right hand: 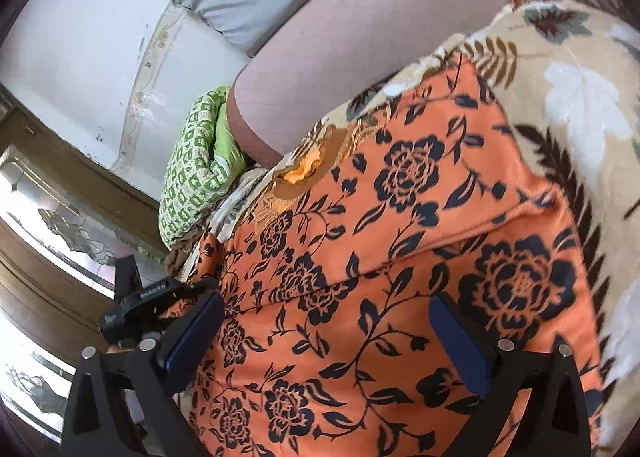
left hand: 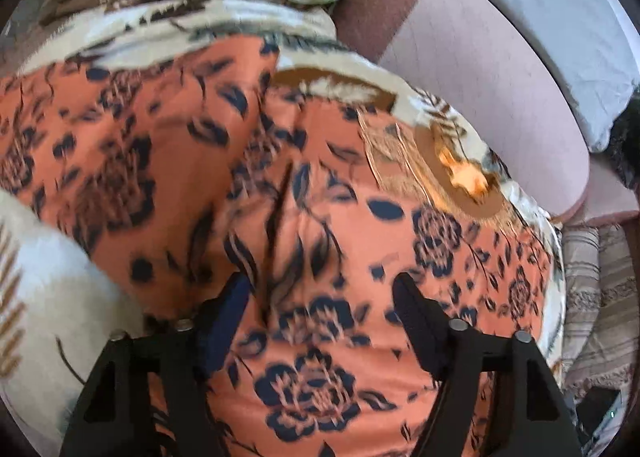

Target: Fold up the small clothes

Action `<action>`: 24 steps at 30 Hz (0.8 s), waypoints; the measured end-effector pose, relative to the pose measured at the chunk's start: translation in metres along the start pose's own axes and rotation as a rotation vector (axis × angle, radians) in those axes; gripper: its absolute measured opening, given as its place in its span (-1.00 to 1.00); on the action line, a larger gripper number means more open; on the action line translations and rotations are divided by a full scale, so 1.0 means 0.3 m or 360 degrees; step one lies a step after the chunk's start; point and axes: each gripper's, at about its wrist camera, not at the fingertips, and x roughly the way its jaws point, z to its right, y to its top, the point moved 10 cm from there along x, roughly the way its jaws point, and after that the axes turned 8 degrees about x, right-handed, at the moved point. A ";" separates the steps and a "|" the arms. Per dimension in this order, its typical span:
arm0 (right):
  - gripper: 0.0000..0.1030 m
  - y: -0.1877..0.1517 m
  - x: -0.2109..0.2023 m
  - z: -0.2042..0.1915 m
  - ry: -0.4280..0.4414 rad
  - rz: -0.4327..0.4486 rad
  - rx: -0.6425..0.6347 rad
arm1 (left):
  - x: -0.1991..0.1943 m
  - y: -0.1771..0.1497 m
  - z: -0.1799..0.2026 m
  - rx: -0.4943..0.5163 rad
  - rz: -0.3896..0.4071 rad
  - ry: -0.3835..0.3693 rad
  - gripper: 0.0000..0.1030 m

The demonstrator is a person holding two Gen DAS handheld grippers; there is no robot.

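Both tongs apart over orange garment (right hand: 400, 257).

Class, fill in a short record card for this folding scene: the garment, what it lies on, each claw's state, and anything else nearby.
garment: orange floral garment, spread out with a crease across it
surface: beige leaf-print blanket
left claw: open, above the garment, holding nothing
right claw: open, above the garment, holding nothing
nearby: green patterned cloth, bunched beside the blanket
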 end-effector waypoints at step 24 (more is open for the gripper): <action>1.00 0.243 0.102 0.100 -0.0118 -0.0022 0.0139 | 0.144 0.125 -0.084 0.0517 0.0026 0.0473 -0.73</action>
